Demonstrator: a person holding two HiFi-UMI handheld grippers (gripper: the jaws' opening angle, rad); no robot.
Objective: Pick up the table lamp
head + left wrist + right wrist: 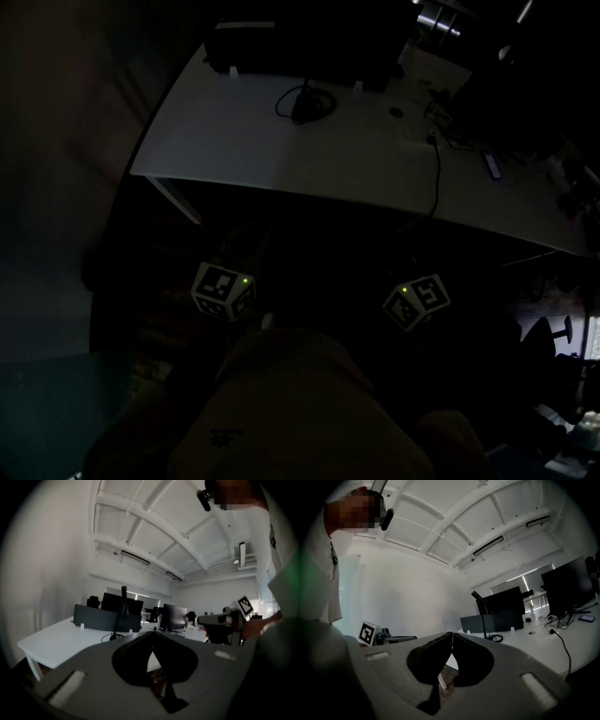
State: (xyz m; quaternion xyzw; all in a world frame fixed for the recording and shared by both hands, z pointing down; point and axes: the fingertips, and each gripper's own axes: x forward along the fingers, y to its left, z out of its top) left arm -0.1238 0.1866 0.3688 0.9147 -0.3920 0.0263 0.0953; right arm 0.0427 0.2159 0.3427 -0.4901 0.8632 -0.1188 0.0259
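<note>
Trouble starts with distance and readiness. The left gripper [152,634] and the right gripper [452,635] both hover low in front of the person, well apart from the wide white desk [281,155]. Each has its fingers pressed together with nothing between them. The slim black table lamp [478,597], a thin upright stem with an angled head on a small round base, stands toward the far edge of the desk, just in front of a dark low divider panel [506,621].

If either gripper arrives with its fingers shut, it would likely knock the stem rather than take it, and a lamp this narrow looks easy to tip. A grip high on the stem could let the base swing, and a thin round stem may also twist or slide between flat fingers. The lamp's black cord [499,638] lies looped beside the base, so a quick lift may snag it or drag it taut. The head view is very dark, which makes aiming harder, and the panel close behind leaves little room to overshoot.
</note>
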